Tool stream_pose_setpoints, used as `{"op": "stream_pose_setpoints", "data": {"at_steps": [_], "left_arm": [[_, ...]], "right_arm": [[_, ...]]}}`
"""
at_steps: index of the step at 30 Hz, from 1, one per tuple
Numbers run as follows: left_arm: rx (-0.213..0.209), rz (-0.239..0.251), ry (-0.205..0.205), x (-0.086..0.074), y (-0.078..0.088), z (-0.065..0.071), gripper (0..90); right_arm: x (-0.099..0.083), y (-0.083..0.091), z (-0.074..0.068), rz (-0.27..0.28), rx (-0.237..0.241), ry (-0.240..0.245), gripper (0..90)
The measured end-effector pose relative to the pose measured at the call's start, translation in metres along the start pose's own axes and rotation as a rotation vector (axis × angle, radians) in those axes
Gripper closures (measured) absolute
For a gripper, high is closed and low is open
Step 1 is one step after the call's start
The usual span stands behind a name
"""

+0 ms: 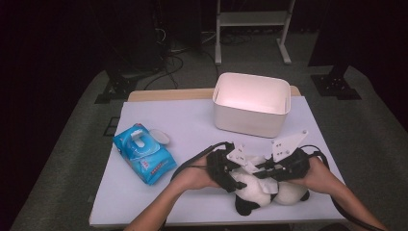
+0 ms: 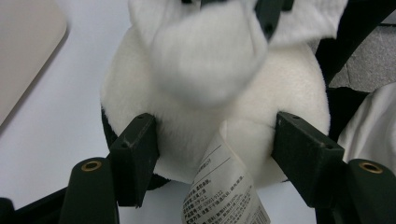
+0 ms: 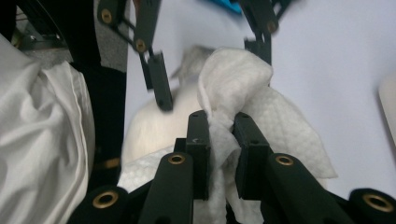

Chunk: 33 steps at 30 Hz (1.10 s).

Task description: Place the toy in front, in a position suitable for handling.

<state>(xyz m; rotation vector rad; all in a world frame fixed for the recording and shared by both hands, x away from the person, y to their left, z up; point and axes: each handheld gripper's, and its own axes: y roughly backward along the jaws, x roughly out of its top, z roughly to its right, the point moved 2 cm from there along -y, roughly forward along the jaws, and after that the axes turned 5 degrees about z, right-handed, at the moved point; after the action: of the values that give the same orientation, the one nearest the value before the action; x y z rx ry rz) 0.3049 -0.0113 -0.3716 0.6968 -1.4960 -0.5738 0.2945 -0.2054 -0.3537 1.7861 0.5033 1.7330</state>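
High view: the tabletop (image 1: pixel 192 120) carries a white bin (image 1: pixel 252 103) at the back and a blue wipes pack (image 1: pixel 143 153) to the left. At the front edge lies the panda plush (image 1: pixel 257 190); your left tongs (image 2: pixel 212 140) press its white body from both sides. Your right tongs (image 3: pixel 220 140), nearly closed, pinch a white wipe (image 3: pixel 238 79), apparently resting against the plush.

Bin (image 1: pixel 251 111) blocks far side of counter (image 1: pixel 192 126), just beyond both hands. Wipes pack (image 1: pixel 143 153) sits left, near left forearm. Open lane between pack and bin. Panda (image 1: pixel 262 188) crowds near right edge.
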Motion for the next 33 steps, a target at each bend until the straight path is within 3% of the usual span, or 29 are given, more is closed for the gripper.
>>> {"op": "stream_pose_setpoints", "data": {"at_steps": [3, 8, 17, 22, 25, 28, 33], "left_arm": [[0.001, 0.003, 0.012, -0.001, -0.001, -0.002, 32.1], [0.01, -0.01, -0.005, 0.002, -0.002, -0.002, 32.4], [0.02, -0.022, -0.026, 0.003, -0.001, 0.0, 32.4], [0.013, 0.012, 0.008, 0.0, 0.003, -0.004, 32.0], [-0.012, 0.038, 0.052, 0.001, 0.006, -0.007, 29.1], [-0.034, 0.087, 0.093, 0.006, 0.012, -0.011, 29.0], [-0.003, 0.05, 0.08, 0.013, 0.014, -0.011, 27.9]], "right_arm": [[-0.012, 0.008, 0.004, -0.012, -0.011, -0.03, 77.7], [-0.028, 0.018, 0.014, 0.004, -0.01, -0.097, 77.7], [-0.007, 0.006, 0.027, -0.007, -0.023, -0.054, 77.6], [-0.017, 0.009, 0.032, -0.003, -0.017, -0.108, 77.3], [-0.027, 0.011, 0.028, 0.024, -0.004, -0.142, 77.3], [-0.029, 0.013, 0.021, 0.035, -0.007, -0.138, 77.3], [-0.028, 0.018, 0.005, 0.014, -0.024, -0.099, 77.3]]}}
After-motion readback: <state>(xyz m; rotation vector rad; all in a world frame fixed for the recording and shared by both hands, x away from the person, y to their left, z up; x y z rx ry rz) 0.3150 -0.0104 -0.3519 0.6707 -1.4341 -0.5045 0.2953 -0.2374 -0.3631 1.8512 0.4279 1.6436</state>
